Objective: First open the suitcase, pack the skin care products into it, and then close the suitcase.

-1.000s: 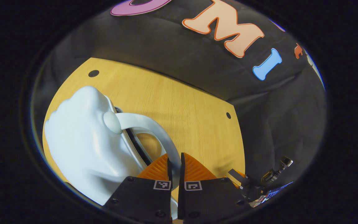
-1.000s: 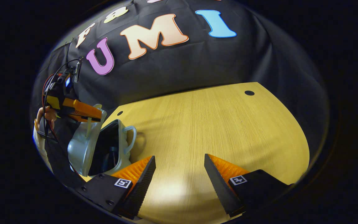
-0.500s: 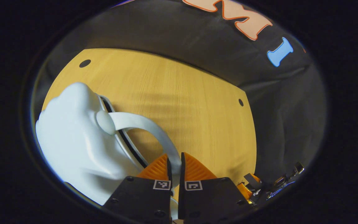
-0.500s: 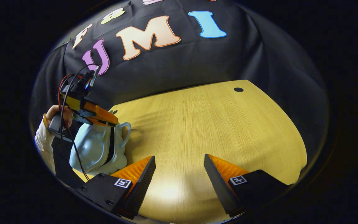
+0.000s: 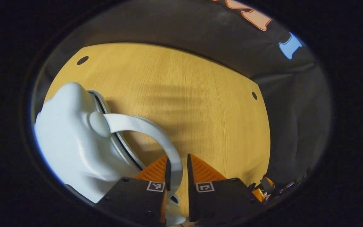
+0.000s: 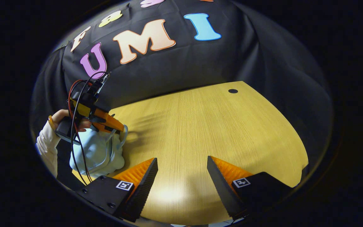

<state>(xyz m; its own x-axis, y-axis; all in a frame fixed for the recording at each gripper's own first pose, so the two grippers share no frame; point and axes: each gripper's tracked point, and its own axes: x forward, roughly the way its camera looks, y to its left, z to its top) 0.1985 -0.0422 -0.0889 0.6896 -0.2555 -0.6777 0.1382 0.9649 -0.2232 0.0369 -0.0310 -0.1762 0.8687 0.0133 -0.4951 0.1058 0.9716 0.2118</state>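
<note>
Tongs (image 6: pixel 181 176): ribbed orange fingers (image 6: pixel 137 171), black mounts (square coded tags); white sleeve (image 6: pixel 46 143).

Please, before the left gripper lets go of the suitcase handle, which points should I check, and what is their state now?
1. Pale blue hard-shell suitcase fully closed: cannot tell; a dark seam shows between its halves.
2. White curved handle between the fingers of the left gripper: ok.
3. Both fingers pressing the handle: cannot tell.
4. Right gripper open, empty, apart from the suitcase: ok.
5. Suitcase resting on the wooden table: ok.
</note>
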